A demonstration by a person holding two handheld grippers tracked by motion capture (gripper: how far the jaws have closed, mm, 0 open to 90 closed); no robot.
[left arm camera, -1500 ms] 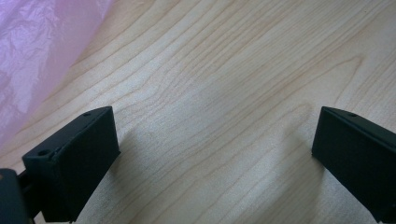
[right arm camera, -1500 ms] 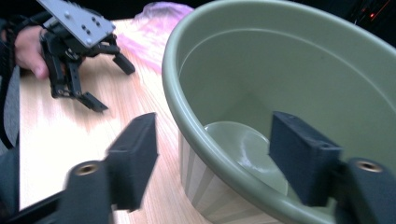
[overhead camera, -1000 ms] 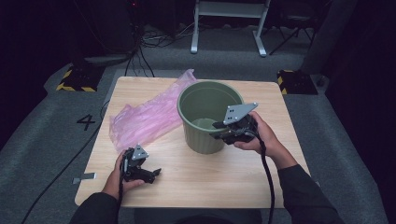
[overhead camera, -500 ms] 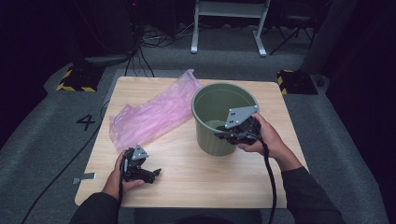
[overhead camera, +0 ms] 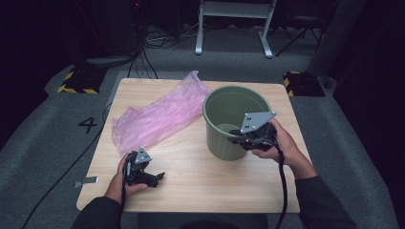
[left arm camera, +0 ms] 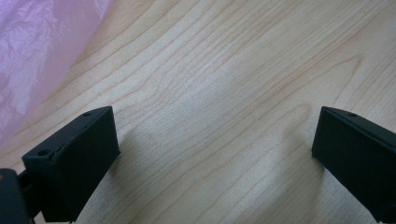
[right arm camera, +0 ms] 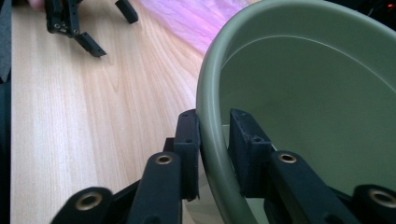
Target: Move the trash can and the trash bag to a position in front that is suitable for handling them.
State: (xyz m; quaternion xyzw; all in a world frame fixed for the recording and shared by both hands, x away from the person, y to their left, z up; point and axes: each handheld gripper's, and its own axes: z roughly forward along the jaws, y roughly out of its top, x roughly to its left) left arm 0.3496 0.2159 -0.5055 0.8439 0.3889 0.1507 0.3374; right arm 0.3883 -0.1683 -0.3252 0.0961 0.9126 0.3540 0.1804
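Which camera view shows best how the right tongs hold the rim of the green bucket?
The right gripper view: the right tongs straddle the green bucket rim, one jaw outside, one inside. The high view shows hand and tongs at the near rim, jaws mostly covered. The left gripper view shows table and pink bag.

The table [overhead camera: 200,186] I worked on was pale wood with a clear streaked grain, smooth and matt with a faint sheen. The bucket [overhead camera: 224,143] looked like olive-green plastic, smooth, its rounded rim [right arm camera: 210,121] catching a soft gloss. The bag [overhead camera: 157,117] was thin pink plastic film, see-through, crinkled and shiny along its folds. My right gripper [right arm camera: 214,149] had matt black plastic jaws with brassy metal inserts at the screw holes; its top plate [overhead camera: 257,121] looked like dull grey metal. The left gripper [left arm camera: 210,158] showed the same flat black finish.
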